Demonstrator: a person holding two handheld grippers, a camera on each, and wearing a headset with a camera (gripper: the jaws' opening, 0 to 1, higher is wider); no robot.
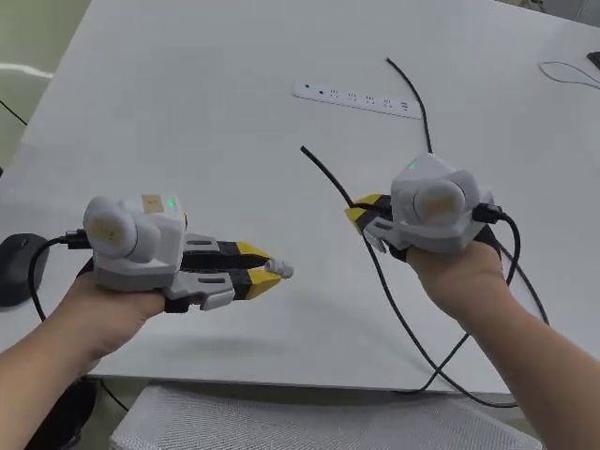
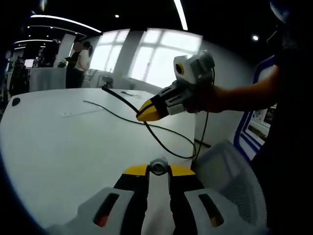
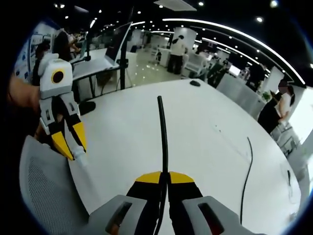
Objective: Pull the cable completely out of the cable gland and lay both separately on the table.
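A: Lower left of the head view, nearest. What's there?

B: Left tool (image 1: pixel 262 270), jaws pinched on the cable gland (image 1: pixel 280 270). It's a small grey piece poking past the yellow tips, held above the table (image 1: pixel 187 112) and not touching it.

A: Right of centre?

B: Right tool (image 1: pixel 359 214), clamped on the black cable (image 1: pixel 323 171). The free end points up and left, bare, well apart from the gland. The rest trails down past the near table edge.

A: So they're separated?

B: Reads that way. Neither is laid down yet.

A: Risks?

B: The gland is small and held at the very tips. Let go from up there, it likely bounces or rolls, maybe off the near edge. The cable's hanging tail could drag it off the table once released. Farther back, at upper centre, lie a power strip (image 1: pixel 356 97) and another black lead (image 1: pixel 412 89). A cable set down there would tangle or get confused with that lead.
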